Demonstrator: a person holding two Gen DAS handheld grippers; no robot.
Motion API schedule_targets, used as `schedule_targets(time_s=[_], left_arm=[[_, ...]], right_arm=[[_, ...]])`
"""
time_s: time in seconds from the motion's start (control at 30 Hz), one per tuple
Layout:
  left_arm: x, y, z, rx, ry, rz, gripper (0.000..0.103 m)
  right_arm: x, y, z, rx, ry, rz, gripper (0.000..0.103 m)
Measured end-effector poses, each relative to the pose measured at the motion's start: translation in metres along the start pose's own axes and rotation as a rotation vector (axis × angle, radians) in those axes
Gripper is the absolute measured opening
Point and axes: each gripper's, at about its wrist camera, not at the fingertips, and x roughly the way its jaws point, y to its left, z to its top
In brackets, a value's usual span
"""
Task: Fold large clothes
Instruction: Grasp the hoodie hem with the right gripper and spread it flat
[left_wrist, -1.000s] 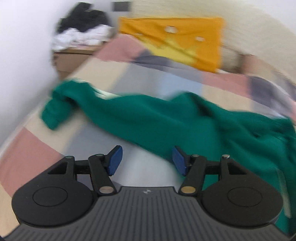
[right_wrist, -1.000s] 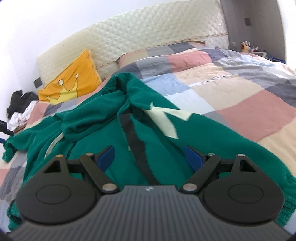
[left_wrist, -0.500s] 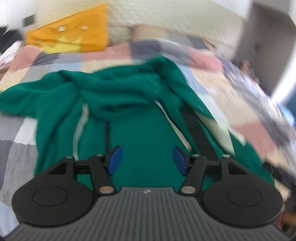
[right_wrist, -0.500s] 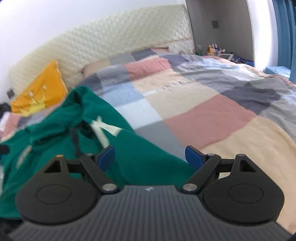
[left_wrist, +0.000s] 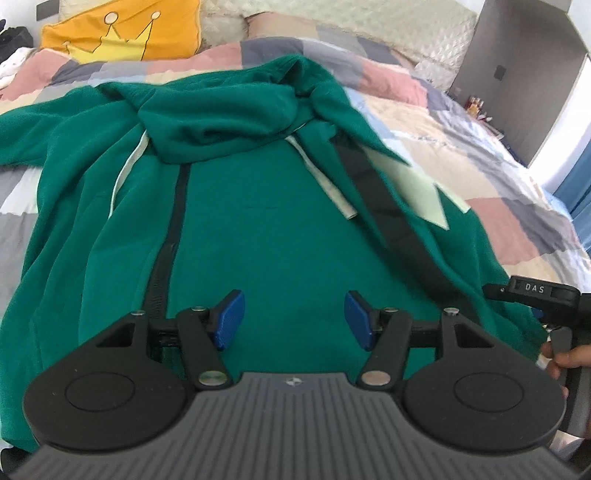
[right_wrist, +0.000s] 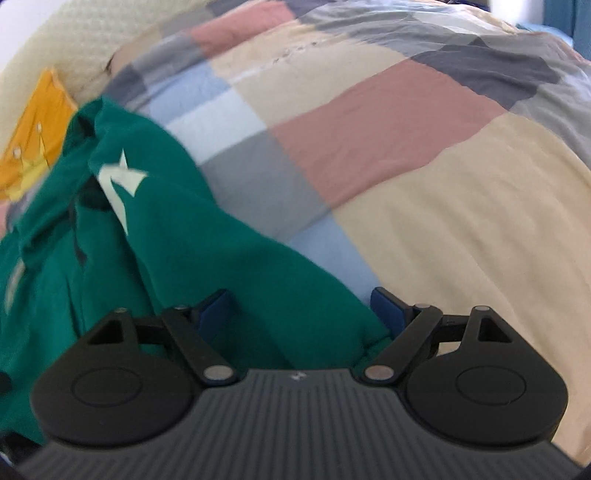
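Both grippers, left (left_wrist: 291, 321) and right (right_wrist: 303, 314), gape empty over the green hoodie (left_wrist: 266, 229); flatten its bunched hood (left_wrist: 229, 122) before folding

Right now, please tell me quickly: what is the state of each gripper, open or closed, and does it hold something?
Left gripper: open, holding nothing, above the green hoodie.
Right gripper: open, hoodie edge between its fingers, not clamped.

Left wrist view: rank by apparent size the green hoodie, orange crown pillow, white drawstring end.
1. green hoodie, fills most of the frame
2. orange crown pillow, though farther back, so it looks smaller than it is
3. white drawstring end
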Motion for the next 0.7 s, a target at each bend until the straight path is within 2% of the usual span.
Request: schedule_targets(time_s=[0.03,0.07,0.1,0.13,0.2,0.33,0.43,0.53,0.7], left_arm=[[0.004,0.002,-0.002,-0.006,0.013,-0.001,0.066],[0.009,0.006,0.000,-0.012,0.026,-0.003,0.066],[0.014,0.010,0.000,-0.020,0.033,-0.013,0.066],[0.021,0.013,-0.002,-0.038,0.049,-0.033,0.066],[0.035,0.020,-0.006,-0.082,0.100,-0.047,0.066],[0.049,0.023,-0.013,-0.075,0.150,-0.038,0.065],[0.046,0.022,-0.011,-0.072,0.142,-0.051,0.065],[0.043,0.020,-0.007,-0.090,0.123,-0.097,0.065],[0.047,0.015,0.008,-0.077,0.034,-0.110,0.065]], right_arm=[[0.002,0.007,-0.001,-0.055,0.013,-0.030,0.067],[0.004,0.013,-0.001,-0.109,0.023,-0.064,0.055],[0.004,0.018,0.000,-0.167,0.025,-0.115,0.029],[0.003,0.022,0.002,-0.217,0.017,-0.159,0.022],[-0.002,0.025,0.014,-0.257,0.003,-0.196,0.020],[-0.024,0.021,0.061,-0.329,-0.117,-0.302,0.019],[-0.042,0.009,0.108,-0.335,-0.203,-0.369,0.018],[-0.056,-0.001,0.161,-0.338,-0.298,-0.432,0.018],[-0.056,-0.011,0.238,-0.369,-0.400,-0.551,0.018]])
